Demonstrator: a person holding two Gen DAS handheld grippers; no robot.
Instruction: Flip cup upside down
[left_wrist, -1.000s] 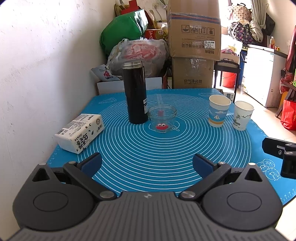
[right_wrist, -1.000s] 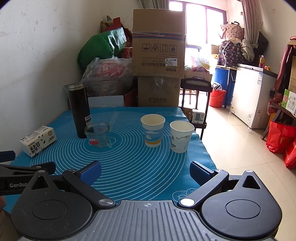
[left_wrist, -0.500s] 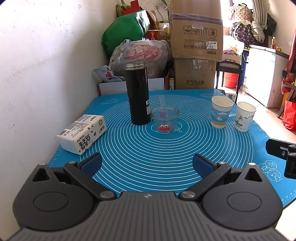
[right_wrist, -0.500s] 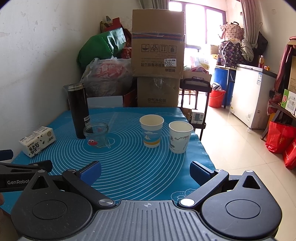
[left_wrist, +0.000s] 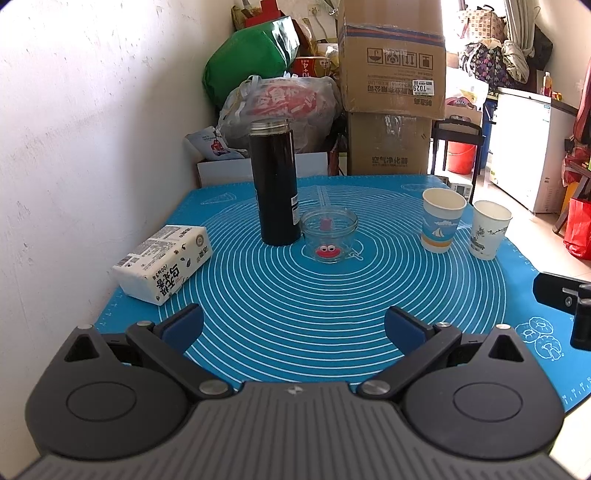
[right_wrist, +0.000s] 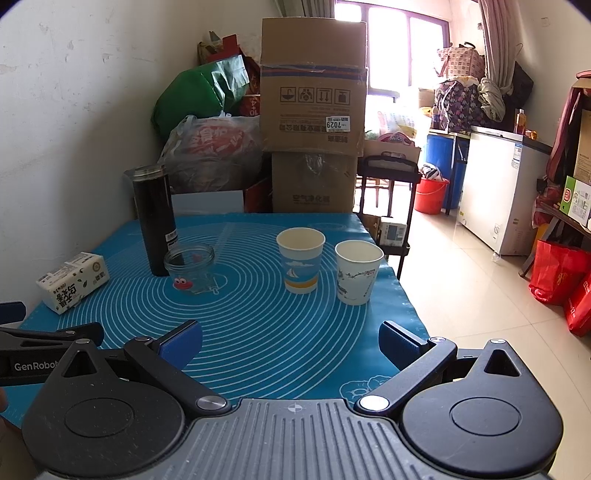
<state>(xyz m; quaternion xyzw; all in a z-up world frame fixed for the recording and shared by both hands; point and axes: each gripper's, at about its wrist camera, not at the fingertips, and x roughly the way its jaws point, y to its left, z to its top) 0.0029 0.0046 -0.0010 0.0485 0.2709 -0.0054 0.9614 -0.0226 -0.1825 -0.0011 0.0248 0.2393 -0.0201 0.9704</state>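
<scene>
Two paper cups stand upright, mouths up, on the blue mat. The blue sailboat cup (right_wrist: 300, 260) (left_wrist: 441, 220) is to the left of the white cup (right_wrist: 357, 272) (left_wrist: 489, 229). My right gripper (right_wrist: 290, 341) is open and empty, above the mat's near edge, a fair way short of both cups. My left gripper (left_wrist: 293, 325) is open and empty, above the near left part of the mat, facing the glass jar (left_wrist: 328, 234). Part of the right gripper (left_wrist: 565, 295) shows at the right edge of the left wrist view.
A tall black flask (left_wrist: 275, 182) stands behind the small glass jar (right_wrist: 190, 268) at mid-mat. A tissue pack (left_wrist: 162, 264) lies at the left by the wall. Cardboard boxes (right_wrist: 314, 110) and bags stand behind the table. The mat's right edge (right_wrist: 402, 291) drops to the tiled floor.
Both views have shifted slightly; the left gripper has drifted a little to the left. The cups and other objects have not moved. Both grippers stay open.
</scene>
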